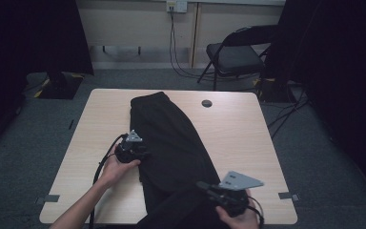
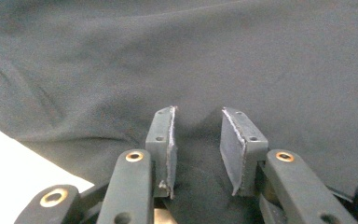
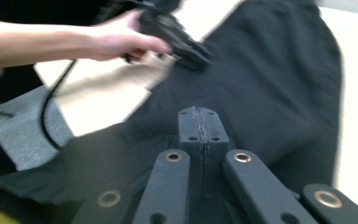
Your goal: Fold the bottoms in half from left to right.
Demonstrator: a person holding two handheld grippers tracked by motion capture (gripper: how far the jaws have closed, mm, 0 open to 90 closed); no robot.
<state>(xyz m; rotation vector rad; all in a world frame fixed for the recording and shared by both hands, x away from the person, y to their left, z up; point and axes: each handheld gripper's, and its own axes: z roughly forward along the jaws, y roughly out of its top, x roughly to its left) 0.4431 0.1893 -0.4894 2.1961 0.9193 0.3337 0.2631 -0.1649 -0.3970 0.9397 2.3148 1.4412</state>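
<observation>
1. Closest to the camera in the high view is the right gripper (image 1: 205, 187), down at the bench's near edge over the lower end of the black garment (image 1: 171, 138). In the right gripper view its jaws are pressed flat together, pads touching along one seam. Can't tell if any fabric is caught in there; the cloth just lies right behind the tips.
2. A bit further up, the left gripper (image 1: 143, 153) sits at the garment's left edge, held from below by the left hand (image 1: 114, 168), cable trailing back toward the person.
3. In the left gripper view the jaws stand partly apart with a hump of the dark cloth rising between the pads (image 2: 171, 140). Whether they're really pinching it I can't say for sure.
4. The garment runs lengthwise across the light wood bench (image 1: 238, 133), near edge to far side, its lower end hanging off the near edge.
5. Beyond it there's a round cable hole (image 1: 207, 103) in the bench top.
6. Way back, a black folding chair (image 1: 236, 55) stands by the wall.
</observation>
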